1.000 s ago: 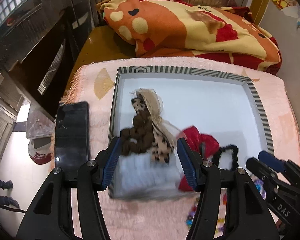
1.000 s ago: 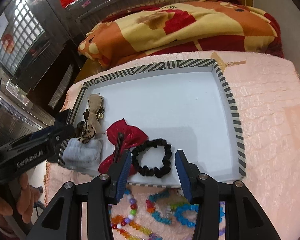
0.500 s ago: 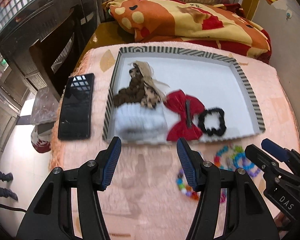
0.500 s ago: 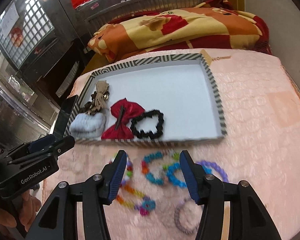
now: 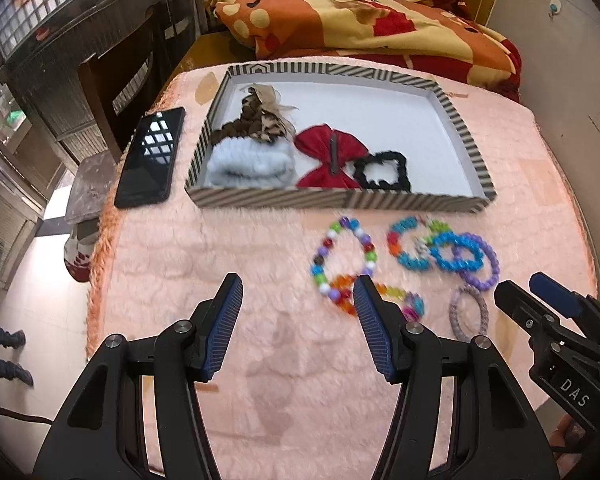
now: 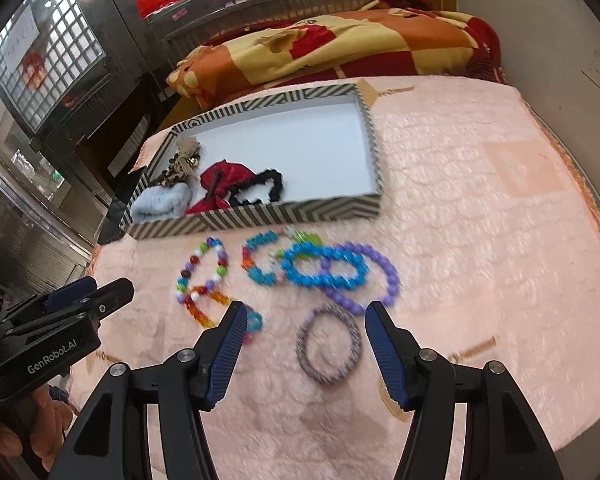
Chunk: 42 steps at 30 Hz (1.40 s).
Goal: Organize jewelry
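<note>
Pink fuzzy cover [image 5: 260, 360] over a table; bedding and a metal-grilled wall behind.

Nearest: left gripper [image 5: 296, 320], jaws wide apart, nothing between them, only bare cover. Right gripper [image 6: 303, 342], jaws just been opening, well apart, empty; a grey-purple braided bracelet [image 6: 328, 346] lies on the cover between its fingertips, untouched.

Next out: a cluster of beaded bracelets on the cover. Multicolour bead bracelet [image 5: 342, 258] at 1 o'clock from the left gripper; orange-red bead bracelet [image 6: 204, 304] touching it. Teal bracelet [image 6: 260, 260], blue bracelet [image 6: 324, 268] and purple bracelet [image 6: 364, 280] overlap at 12 o'clock from the right gripper.

Beyond: striped tray [image 5: 340, 200], near edge just past the beads. Inside, along its near left: pale fluffy hairband [image 5: 252, 164], red bow clip [image 5: 332, 156], black scrunchie [image 5: 384, 170], brown hair ties [image 5: 256, 120] behind them. Rest of tray floor white.

Phone [image 5: 150, 156] at 9 o'clock of the tray. Orange-yellow blanket [image 5: 360, 24] farthest.
</note>
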Motion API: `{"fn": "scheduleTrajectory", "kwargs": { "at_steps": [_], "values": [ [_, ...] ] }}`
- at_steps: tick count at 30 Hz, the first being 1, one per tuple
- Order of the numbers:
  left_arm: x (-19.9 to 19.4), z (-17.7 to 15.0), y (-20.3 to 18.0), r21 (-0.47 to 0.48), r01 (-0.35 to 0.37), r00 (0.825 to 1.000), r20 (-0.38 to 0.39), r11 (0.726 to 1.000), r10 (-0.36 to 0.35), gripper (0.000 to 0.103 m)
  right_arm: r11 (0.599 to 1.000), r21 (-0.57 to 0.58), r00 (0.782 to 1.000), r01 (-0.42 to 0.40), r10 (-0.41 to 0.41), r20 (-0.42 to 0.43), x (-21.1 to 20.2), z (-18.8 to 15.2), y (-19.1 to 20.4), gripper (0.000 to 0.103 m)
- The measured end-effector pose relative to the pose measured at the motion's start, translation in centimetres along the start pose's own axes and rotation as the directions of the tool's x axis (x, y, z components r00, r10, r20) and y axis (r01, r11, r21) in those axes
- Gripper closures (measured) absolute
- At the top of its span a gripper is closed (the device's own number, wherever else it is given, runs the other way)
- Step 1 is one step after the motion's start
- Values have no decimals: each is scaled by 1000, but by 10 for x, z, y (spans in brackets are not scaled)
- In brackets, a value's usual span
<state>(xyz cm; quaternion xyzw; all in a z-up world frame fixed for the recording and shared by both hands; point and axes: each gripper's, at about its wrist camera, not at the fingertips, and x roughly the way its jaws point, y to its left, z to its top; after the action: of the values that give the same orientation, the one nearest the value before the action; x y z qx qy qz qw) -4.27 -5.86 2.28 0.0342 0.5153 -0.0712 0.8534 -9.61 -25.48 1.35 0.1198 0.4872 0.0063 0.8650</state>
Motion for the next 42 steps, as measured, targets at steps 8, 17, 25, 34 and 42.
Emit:
{"fn": "scheduleTrajectory", "kwargs": {
  "at_steps": [8,17,25,34,42],
  "values": [
    [-7,-22,-18,7,8,1000,-16,1000,-8,45,1000,4,1000,11,-11,2,-12,-16,-19,44],
    [-11,-33,-25,3,18,1000,-21,1000,-18,45,1000,-2,1000,19,-19,4,-19,-24,-22,44],
    [-9,-38,-25,14,14,1000,-24,1000,-14,45,1000,-3,1000,18,-18,6,-17,-25,-19,44],
    [-5,-38,-20,10,13,999,-34,1000,-12,45,1000,-15,1000,19,-18,3,-13,-21,-11,43],
    [-7,-36,-16,3,18,999,-30,1000,-18,45,1000,-17,1000,19,-19,9,-16,-17,-6,43]
  ]
}}
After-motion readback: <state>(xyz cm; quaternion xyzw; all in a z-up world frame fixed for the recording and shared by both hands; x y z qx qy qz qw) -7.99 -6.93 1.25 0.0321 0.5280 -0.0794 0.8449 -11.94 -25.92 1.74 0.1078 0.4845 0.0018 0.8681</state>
